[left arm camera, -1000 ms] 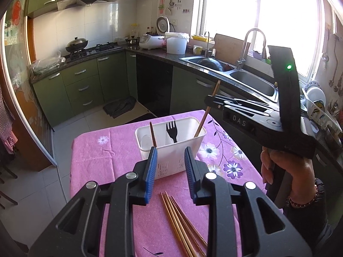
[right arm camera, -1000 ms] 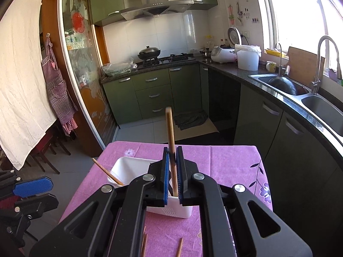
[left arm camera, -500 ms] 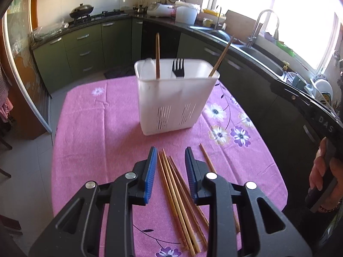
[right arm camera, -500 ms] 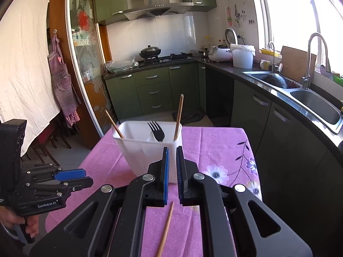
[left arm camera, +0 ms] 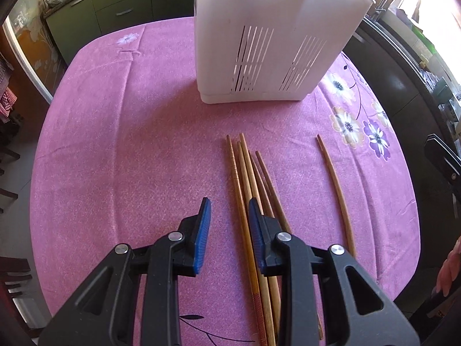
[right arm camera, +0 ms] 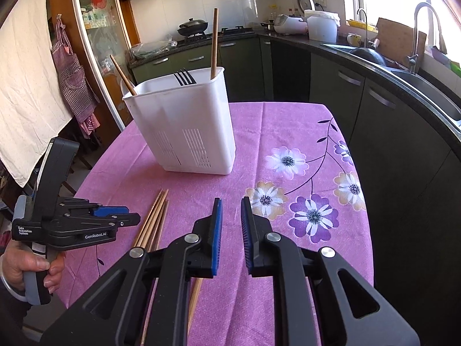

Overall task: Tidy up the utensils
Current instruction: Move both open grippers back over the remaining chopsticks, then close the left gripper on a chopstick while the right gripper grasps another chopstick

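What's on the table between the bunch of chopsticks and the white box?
Nothing: only bare pink tablecloth lies between the bunch of chopsticks and the white box, shown best in the left wrist view.

Cut-off holder, covered chopsticks, partly seen hands

In the left wrist view the white utensil holder (left arm camera: 270, 43) loses its top at the picture's edge, so its contents are unseen; the near ends of the chopstick bundle (left arm camera: 245, 178) run under the left gripper (left arm camera: 229, 210). The right hand (left arm camera: 449, 271) shows only as fingertips at the edge. The lone chopstick (right arm camera: 196, 297) is mostly covered by the right gripper (right arm camera: 230, 210).
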Tool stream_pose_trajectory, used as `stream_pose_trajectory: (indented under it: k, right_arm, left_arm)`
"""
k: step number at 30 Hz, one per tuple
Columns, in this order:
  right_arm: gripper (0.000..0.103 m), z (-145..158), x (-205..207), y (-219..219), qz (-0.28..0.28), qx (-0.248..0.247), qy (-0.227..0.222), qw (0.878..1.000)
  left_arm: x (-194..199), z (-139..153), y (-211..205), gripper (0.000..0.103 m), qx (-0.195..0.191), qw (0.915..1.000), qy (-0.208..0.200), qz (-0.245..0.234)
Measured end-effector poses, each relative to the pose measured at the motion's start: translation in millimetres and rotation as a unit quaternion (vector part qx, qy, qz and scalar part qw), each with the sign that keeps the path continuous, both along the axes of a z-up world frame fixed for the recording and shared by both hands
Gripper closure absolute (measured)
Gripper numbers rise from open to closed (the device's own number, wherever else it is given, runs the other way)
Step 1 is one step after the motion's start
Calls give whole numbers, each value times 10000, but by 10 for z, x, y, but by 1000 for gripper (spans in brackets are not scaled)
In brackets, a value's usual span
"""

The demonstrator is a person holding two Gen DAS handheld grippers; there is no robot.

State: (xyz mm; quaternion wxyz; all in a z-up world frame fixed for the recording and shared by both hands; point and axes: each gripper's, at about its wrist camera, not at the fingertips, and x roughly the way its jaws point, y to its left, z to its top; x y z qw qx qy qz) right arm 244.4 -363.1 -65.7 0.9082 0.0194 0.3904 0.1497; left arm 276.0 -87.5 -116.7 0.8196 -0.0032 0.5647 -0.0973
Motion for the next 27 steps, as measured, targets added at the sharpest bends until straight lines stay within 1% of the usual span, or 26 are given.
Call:
stream_pose_trajectory:
  k: [7, 10, 12, 13, 15, 17, 19, 21, 22, 23, 27]
  right_arm:
    - [89, -63, 39, -13, 21, 82, 86, 9999]
    - [89, -85, 49, -15, 25, 99, 117, 9999]
    - [89, -94, 48, -20, 26, 117, 131, 9998]
    - [89, -100, 48, -22, 29, 123, 141, 9998]
    - [89, -112, 51, -26, 30, 130, 156, 9998]
    - [89, -125, 54, -31, 28, 127, 170, 9998]
    - [86, -138, 57, -34, 23, 137, 182, 9997]
    - [86, -150, 58, -22, 41, 138, 200, 9997]
    - [86, -157, 60, -10, 55, 134, 207, 9997]
    - [86, -162, 55, 4, 74, 123, 217, 9997]
    - [86, -209, 58, 33, 114, 73, 295, 9995]
  left_arm:
    - [54, -91, -54, 77, 176, 9998, 78, -21]
    - [70, -94, -79, 78, 270, 9996, 29, -22]
    - [93, -119, -122, 83, 319, 9995, 49, -39]
    - [102, -130, -128, 84, 342, 9994, 67, -47]
    - [107, -139, -145, 89, 465, 9989, 23, -57]
    - [104, -143, -139, 89, 495, 9988, 27, -58]
    - [111, -140, -136, 89, 499, 9987, 34, -50]
    - [106, -138, -153, 89, 548, 9985, -10, -66]
    - [106, -135, -163, 90, 559, 9984, -25, -87]
    - [97, -134, -170, 94, 532, 9985, -22, -115]
    - [83, -124, -127, 97, 420, 9991, 15, -103]
